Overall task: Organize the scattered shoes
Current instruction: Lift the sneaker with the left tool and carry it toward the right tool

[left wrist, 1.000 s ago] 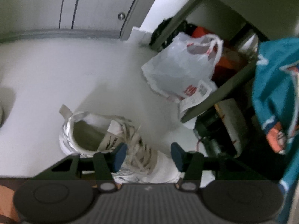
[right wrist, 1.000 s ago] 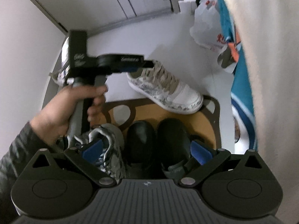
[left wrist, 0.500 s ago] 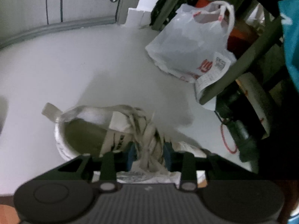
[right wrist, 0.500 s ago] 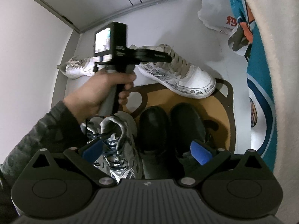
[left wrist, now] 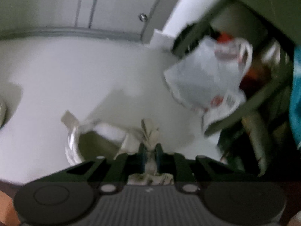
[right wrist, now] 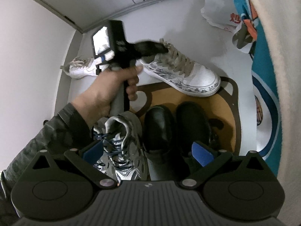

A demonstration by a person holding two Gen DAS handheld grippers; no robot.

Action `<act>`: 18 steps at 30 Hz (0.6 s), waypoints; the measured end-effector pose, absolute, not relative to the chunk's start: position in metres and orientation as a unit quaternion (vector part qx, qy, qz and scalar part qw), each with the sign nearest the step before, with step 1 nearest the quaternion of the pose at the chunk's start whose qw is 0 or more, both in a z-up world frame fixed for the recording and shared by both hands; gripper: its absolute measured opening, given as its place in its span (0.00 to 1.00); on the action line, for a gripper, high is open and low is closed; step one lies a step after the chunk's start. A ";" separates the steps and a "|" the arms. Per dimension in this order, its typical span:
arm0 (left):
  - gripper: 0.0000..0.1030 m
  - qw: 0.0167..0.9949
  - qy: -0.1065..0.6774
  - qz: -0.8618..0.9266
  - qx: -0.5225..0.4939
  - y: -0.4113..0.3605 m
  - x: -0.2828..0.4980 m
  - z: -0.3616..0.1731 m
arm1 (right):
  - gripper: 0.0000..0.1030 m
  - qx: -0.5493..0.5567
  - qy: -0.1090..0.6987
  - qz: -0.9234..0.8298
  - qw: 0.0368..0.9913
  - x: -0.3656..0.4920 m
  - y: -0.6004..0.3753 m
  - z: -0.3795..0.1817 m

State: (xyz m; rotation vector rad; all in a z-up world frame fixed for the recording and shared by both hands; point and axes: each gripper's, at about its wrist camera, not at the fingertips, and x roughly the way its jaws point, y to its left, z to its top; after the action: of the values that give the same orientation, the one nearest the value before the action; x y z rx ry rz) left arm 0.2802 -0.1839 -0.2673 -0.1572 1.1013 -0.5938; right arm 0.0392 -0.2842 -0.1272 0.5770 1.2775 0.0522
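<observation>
My left gripper (left wrist: pixel 150 155) is shut on the laces and tongue of a white patterned sneaker (left wrist: pixel 75 146). In the right wrist view that sneaker (right wrist: pixel 188 73) sits with its toe on the brown mat (right wrist: pixel 229 113), the left gripper (right wrist: pixel 161 50) clamped at its laces. My right gripper (right wrist: pixel 148 151) is open and empty above a grey sneaker (right wrist: pixel 122 145) and a pair of black shoes (right wrist: pixel 176 124) lined up on the mat. Another white sneaker (right wrist: pixel 82 68) lies by the left wall.
A white plastic bag (left wrist: pixel 208 79) lies on the white floor beside a dark shelf unit (left wrist: pixel 263 94); the bag also shows in the right wrist view (right wrist: pixel 218 9). Teal patterned fabric (right wrist: pixel 263 75) hangs on the right. A closed door (left wrist: pixel 84 5) is ahead.
My left gripper closed on the patterned sneaker's laces and pulled them up. The sneaker has shifted a little toward the mat. My right gripper stayed open.
</observation>
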 end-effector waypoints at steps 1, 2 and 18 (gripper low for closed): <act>0.10 0.804 0.519 -0.280 -0.083 -0.180 0.281 -0.267 | 1.00 0.265 0.588 0.023 0.764 0.039 -0.284 -0.127; 0.10 0.801 0.520 -0.282 -0.087 -0.178 0.281 -0.266 | 1.00 0.265 0.587 0.022 0.764 0.040 -0.285 -0.128; 0.12 0.767 0.562 -0.297 -0.086 -0.191 0.278 -0.298 | 1.00 0.277 0.589 0.022 0.759 0.039 -0.287 -0.127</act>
State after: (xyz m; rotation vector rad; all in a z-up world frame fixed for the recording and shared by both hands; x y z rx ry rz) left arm 0.2782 -0.1915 -0.2983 -0.1863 1.2208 -0.6460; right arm 0.0390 -0.2874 -0.1274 0.6030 1.2841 0.0487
